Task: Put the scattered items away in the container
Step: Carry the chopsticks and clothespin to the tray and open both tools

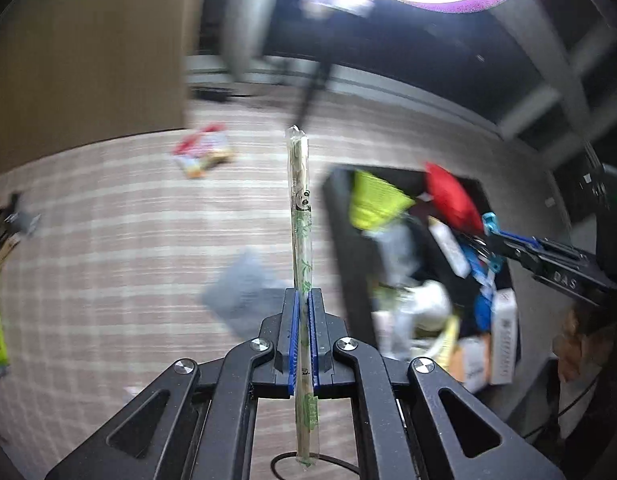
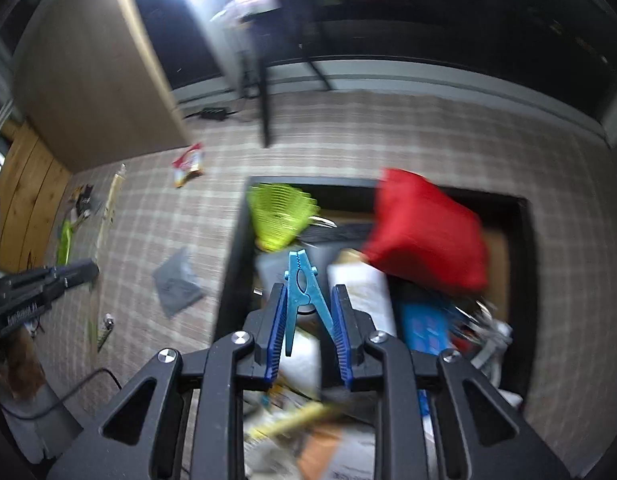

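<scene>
Plaid cloth (image 1: 108,240) open leftward, black container (image 2: 236,248) rim near right gripper (image 2: 308,300)

The black container (image 2: 524,280) is crowded: a red pouch (image 2: 424,228) leans across its twelve-to-two o'clock side, and a yellow-green basket (image 2: 280,216) fills the eleven o'clock corner. At nine o'clock the checked counter (image 2: 388,136) lies mostly open, broken by a grey packet (image 2: 176,284). A snack wrapper (image 2: 188,164) lies at ten o'clock.
</scene>
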A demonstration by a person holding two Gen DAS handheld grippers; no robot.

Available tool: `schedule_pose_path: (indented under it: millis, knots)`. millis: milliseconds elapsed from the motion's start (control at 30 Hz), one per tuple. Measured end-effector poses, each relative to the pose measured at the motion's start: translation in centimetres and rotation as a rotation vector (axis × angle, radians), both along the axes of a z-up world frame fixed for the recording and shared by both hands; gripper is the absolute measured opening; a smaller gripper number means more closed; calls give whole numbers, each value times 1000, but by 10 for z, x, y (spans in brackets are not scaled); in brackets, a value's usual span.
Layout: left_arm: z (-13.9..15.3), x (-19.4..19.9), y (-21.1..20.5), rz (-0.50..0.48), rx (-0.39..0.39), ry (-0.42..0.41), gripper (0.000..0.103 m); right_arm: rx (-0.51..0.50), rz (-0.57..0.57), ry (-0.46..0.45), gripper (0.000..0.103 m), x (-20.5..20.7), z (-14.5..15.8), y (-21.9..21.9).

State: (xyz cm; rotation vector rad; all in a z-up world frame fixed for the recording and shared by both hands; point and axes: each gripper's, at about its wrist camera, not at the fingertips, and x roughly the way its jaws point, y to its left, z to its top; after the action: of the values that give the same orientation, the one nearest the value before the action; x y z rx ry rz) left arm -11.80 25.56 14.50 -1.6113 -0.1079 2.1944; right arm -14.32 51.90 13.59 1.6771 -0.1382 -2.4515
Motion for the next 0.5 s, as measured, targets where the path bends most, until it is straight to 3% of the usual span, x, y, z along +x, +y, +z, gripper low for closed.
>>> schedule_pose_path:
  millis: [267,500]
  knots:
    - [3,25,95,-165,47,-29,4,11,-146,-12,22,34,-1,76]
    - [9,33,135,-231,55,-12,4,3,-211,-16,22,44,-4,102]
